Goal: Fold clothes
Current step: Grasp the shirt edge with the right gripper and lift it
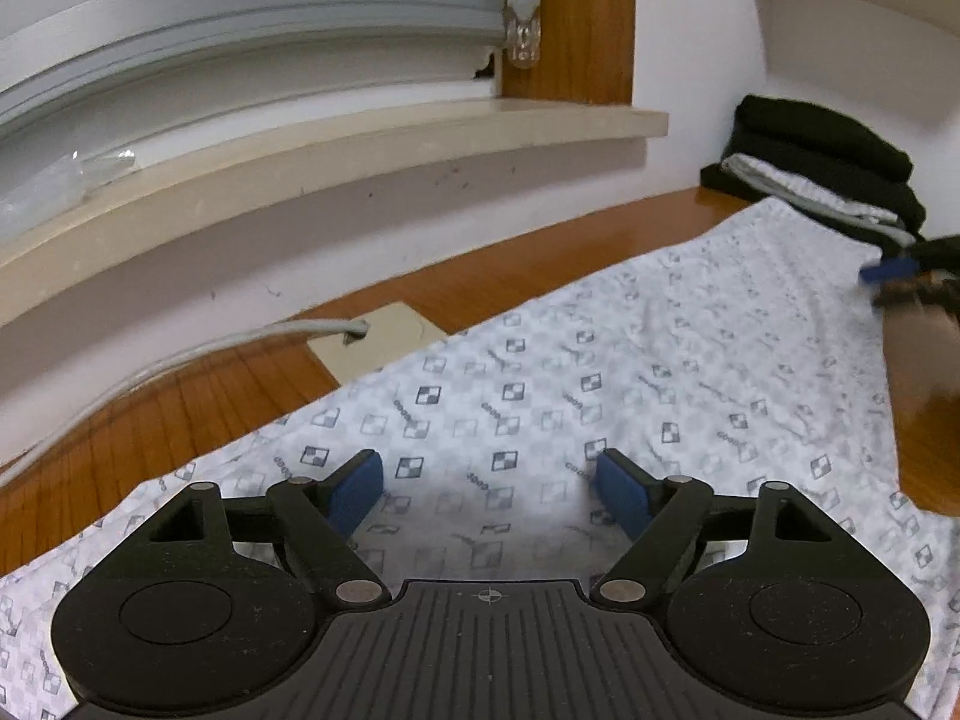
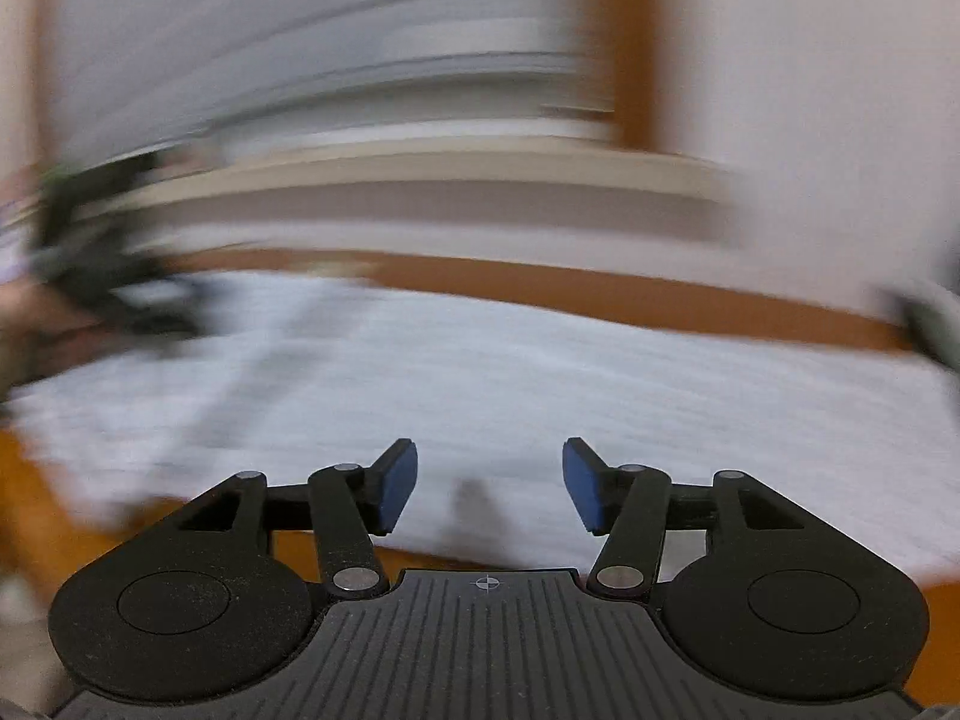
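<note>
You are holding the left tool [image 1: 489,483] spread and empty over the patterned garment [image 1: 600,372], which is lying flat across the desk [image 1: 150,414], likely readying a fold. The right tool [image 2: 489,483] is also hanging spread, pinching nothing. Only the left view is showing the folded stack [image 1: 822,174] at upper right; the right view is blurring everything.
</note>
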Tool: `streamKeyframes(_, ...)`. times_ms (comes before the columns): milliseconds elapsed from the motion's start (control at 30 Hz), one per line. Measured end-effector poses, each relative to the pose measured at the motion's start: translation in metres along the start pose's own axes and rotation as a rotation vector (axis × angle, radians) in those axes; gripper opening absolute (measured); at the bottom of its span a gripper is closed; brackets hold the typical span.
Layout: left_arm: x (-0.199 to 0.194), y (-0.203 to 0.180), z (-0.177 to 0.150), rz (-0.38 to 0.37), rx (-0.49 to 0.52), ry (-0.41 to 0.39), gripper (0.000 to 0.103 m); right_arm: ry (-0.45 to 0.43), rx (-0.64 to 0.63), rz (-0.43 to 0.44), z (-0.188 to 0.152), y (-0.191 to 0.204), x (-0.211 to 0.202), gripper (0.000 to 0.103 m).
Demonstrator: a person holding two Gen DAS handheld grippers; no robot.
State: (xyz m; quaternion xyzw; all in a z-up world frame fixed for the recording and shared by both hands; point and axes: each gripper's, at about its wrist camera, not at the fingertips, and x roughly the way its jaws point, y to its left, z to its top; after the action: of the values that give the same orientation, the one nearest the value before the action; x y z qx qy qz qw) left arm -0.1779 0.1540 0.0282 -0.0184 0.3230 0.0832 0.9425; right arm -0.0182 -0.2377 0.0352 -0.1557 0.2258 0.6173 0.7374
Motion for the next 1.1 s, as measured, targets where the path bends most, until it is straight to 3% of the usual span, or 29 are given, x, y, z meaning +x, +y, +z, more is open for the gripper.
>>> streamKeyframes(100,0.001,-0.001,0.000,0.010,0.006,0.006,0.083,0.014,0.179,-0.244,-0.009,-0.082,-0.001,0.053)
streamKeyframes(233,0.001,-0.001,0.000,0.019,0.006,0.012,0.086,-0.010,0.365,-0.367,-0.023,-0.147,-0.014,0.051)
streamKeyframes(433,0.002,0.000,0.000,0.017,-0.001,0.016,0.087,-0.024,0.370,-0.397,-0.023,-0.149,-0.010,0.051)
streamKeyframes(500,0.002,0.000,0.000,0.018,-0.001,0.016,0.087,-0.014,0.333,-0.405,-0.021,-0.143,-0.005,0.039)
streamKeyframes(567,0.002,0.000,0.000,0.018,-0.002,0.016,0.087,-0.011,0.329,-0.376,-0.018,-0.139,-0.002,0.014)
streamKeyframes(700,0.002,0.001,0.000,0.016,-0.004,0.016,0.088,-0.048,0.317,-0.318,-0.001,-0.139,0.000,0.013)
streamKeyframes(833,0.002,0.001,-0.001,0.017,-0.011,0.013,0.089,-0.159,0.280,-0.204,0.036,-0.103,-0.007,0.012)
streamKeyframes(1000,-0.003,0.005,0.000,0.039,-0.048,-0.014,0.090,-0.208,0.122,0.044,0.070,-0.007,0.005,0.012)
streamKeyframes(1100,-0.011,0.009,0.004,0.039,-0.119,-0.060,0.091,-0.142,0.027,0.196,0.058,0.053,0.030,0.012)
